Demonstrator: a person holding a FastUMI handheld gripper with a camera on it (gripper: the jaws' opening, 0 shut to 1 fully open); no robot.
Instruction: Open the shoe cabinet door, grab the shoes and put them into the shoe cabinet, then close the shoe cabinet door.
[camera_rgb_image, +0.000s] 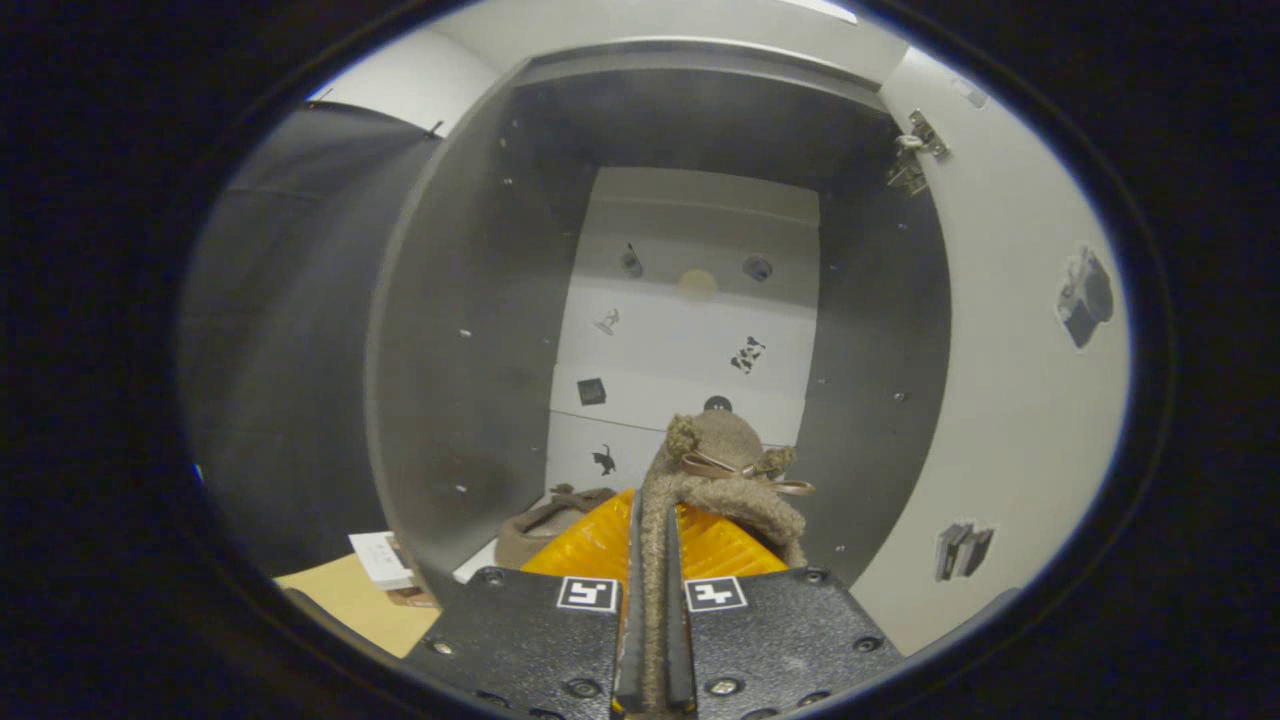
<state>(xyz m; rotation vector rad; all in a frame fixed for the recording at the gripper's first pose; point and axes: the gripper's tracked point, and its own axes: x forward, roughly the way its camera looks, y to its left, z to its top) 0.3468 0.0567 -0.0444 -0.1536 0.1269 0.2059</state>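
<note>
My gripper is shut on the fuzzy rim of a brown furry shoe with a small bow, which hangs ahead of the fingers. It is held in front of the open shoe cabinet, whose dark interior with a white back panel lies beyond. A second brown shoe rests on the cabinet floor, low and left of the fingers. The white cabinet door stands swung open to the right, with its hinge near the top.
The cabinet's grey left side wall curves away at the left. Below it lies a tan floor patch with a small white card. Small stickers dot the back panel and the door's inner face.
</note>
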